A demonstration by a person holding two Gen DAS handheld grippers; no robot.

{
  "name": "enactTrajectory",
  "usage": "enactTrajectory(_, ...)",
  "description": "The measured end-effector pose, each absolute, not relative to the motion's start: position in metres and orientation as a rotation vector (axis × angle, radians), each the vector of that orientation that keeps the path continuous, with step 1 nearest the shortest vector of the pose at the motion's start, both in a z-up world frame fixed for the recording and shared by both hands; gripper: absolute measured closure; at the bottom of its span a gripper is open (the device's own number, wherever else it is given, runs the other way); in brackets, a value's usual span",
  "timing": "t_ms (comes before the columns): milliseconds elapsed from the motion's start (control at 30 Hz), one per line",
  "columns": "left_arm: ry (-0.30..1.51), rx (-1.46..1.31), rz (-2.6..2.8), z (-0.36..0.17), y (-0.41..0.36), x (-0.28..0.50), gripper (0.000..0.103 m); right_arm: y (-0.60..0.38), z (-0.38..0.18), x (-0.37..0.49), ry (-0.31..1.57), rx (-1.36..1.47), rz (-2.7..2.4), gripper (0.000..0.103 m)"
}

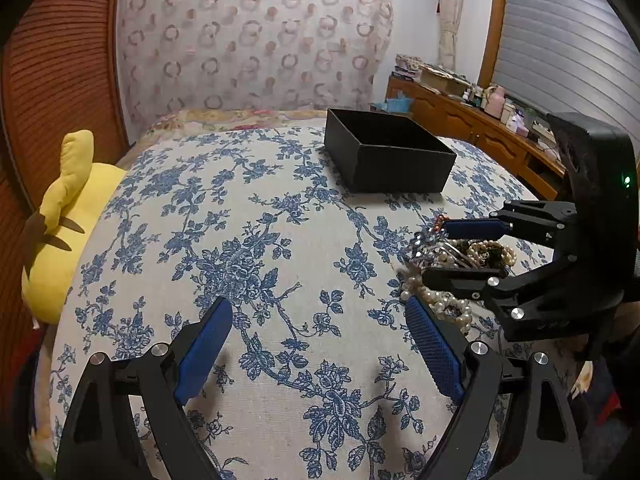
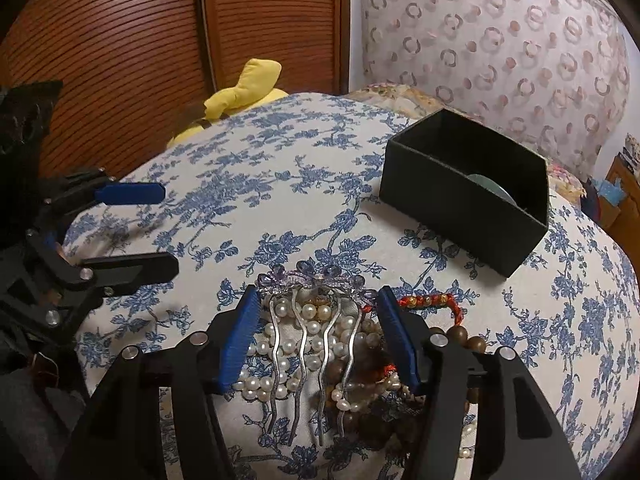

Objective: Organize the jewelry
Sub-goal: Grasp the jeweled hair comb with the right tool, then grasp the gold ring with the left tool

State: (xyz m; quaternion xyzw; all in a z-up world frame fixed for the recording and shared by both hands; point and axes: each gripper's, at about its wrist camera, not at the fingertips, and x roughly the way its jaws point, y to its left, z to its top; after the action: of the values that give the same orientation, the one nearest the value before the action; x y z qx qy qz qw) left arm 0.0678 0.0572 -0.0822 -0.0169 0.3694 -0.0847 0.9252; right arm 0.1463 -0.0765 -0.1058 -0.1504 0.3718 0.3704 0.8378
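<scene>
A heap of jewelry lies on the blue-flowered bedcover [image 1: 240, 240]: pearl strands [image 2: 288, 346], a silver hair comb [image 2: 316, 280] with purple crystals, a red bead bracelet [image 2: 428, 300] and brown wooden beads [image 2: 464, 336]. My right gripper [image 2: 318, 300] is lowered over the heap with a blue pad on either side of the comb; a narrow gap shows at both sides. From the left wrist view that gripper [image 1: 438, 252] sits on the pile's pearls [image 1: 444, 300]. My left gripper [image 1: 320, 312] hangs wide open over bare cloth, empty. An open black box [image 2: 460, 216] stands beyond, with a pale green round piece [image 2: 490, 190] inside.
A yellow plush toy [image 1: 68, 216] lies at the bed's left edge beside ribbed wooden doors [image 2: 120, 60]. A patterned padded headboard [image 1: 248, 40] rises behind the box. A cluttered wooden dresser [image 1: 480, 128] runs along the right side.
</scene>
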Motion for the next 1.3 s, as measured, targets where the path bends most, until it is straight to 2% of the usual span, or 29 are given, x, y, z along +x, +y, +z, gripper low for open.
enactTrajectory(800,0.777,0.019,-0.308,-0.090,-0.005,0.035,0.019,-0.150,-0.060,0.110,0.578,-0.222,0.661,0.041)
enactTrajectory(900,0.783,0.044,-0.343,-0.092,-0.016,0.032,0.033,-0.151,-0.060,0.110,0.567,-0.224,0.652,0.041)
enactTrajectory(1000,0.800,0.057,-0.373,-0.096,-0.024,0.033,0.044,-0.153,-0.059,0.111,0.562,-0.217,0.651,0.041)
enactTrajectory(1233,0.807,0.097,-0.389,-0.104,-0.035,0.034,0.059,-0.161,-0.056,0.119,0.556,-0.171,0.652,0.041)
enactTrajectory(1300,0.804,0.109,-0.383,-0.105,-0.035,0.035,0.074,-0.163,-0.056,0.122,0.559,-0.162,0.650,0.041)
